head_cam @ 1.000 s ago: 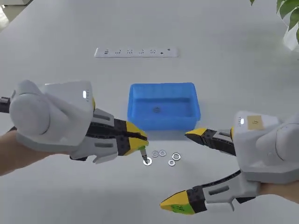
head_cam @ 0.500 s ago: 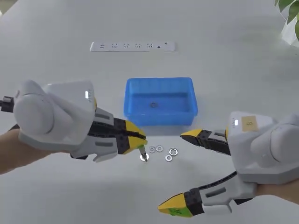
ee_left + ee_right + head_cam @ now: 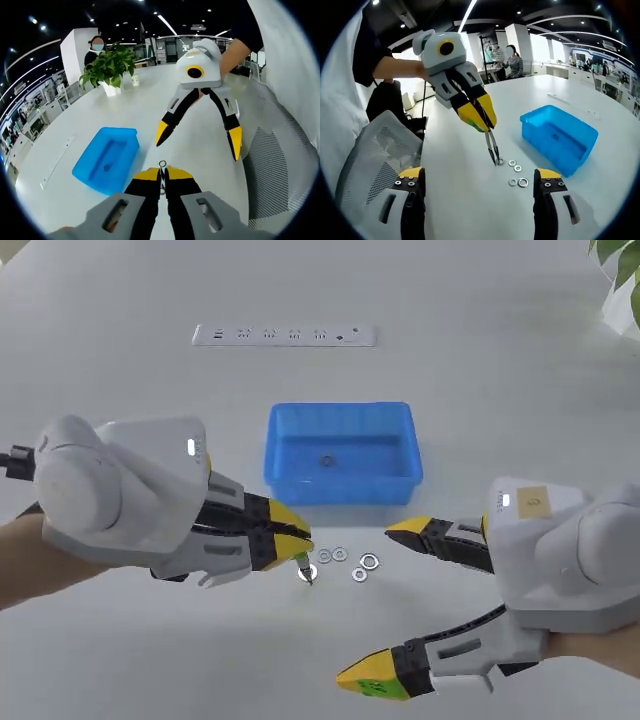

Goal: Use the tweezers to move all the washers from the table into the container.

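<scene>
Washers: five small flat metal washers (image 3: 340, 554) lie in a loose cluster on the white table (image 3: 500, 390), just in front of the blue rectangular plastic container (image 3: 340, 455). A sixth washer (image 3: 327, 461) lies on the container floor.

Left gripper (image 3: 295, 535): jaws closed on the thin metal tweezers (image 3: 304, 566), which run forward and down from between the yellow fingertips. In the left gripper view the tweezers (image 3: 161, 179) sit in the narrow slit between the jaws, and the leftmost washer (image 3: 162, 163) is right at their tip. In the right gripper view the tweezers (image 3: 492, 145) reach down to that same washer (image 3: 499, 161). Whether it is pinched or lifted off the table cannot be told.

Right gripper (image 3: 372, 605): jaws spread wide, holding nothing and touching nothing. The upper fingertip (image 3: 400, 530) points at the cluster from the right, near the washers but apart from them. The lower fingertip (image 3: 360, 678) is well clear, nearer the person.
</scene>
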{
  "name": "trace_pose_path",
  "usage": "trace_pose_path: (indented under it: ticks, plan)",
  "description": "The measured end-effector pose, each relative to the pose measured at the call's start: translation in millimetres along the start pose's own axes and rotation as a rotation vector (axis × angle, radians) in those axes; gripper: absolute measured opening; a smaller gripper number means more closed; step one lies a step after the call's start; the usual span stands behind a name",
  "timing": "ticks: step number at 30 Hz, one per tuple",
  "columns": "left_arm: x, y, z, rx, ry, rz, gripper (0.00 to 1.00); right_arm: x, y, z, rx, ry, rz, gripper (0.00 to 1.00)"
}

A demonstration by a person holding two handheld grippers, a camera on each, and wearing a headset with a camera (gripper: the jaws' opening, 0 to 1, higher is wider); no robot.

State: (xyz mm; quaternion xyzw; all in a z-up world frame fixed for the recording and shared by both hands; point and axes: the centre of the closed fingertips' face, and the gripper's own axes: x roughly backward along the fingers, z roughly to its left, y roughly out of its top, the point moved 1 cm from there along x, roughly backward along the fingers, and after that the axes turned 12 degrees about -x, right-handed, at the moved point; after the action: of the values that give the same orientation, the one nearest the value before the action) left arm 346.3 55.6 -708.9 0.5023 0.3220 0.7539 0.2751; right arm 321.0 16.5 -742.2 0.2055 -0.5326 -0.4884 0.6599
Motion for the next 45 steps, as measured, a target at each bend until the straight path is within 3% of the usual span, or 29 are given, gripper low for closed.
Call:
trace_pose_path:
  ticks: [3, 14, 21, 27, 45]
  plan:
    - [0.0, -0.9, 0.8, -0.043, -0.002, 0.015, 0.07, -5.2, 3.9, 5.7, 0.016, 0.037, -0.004, 0.81]
    - [-0.9, 0.2, -1.2, -0.017, -0.021, 0.0, 0.07, -29.0, 15.0, -1.5, 0.09, 0.078, 0.035, 0.63]
    - [-2.0, 0.8, -1.4, -0.012, -0.03, -0.009, 0.07, -46.9, 13.7, -10.3, 0.109, 0.093, 0.079, 0.42]
    - [-2.4, 0.8, -0.4, -0.011, -0.034, -0.009, 0.07, -60.1, 12.2, -12.6, 0.135, 0.111, 0.105, 0.34]
    - [-6.5, 4.1, -1.4, 0.002, -0.045, -0.018, 0.07, -64.1, 9.9, -20.0, 0.213, 0.115, 0.146, 0.14]
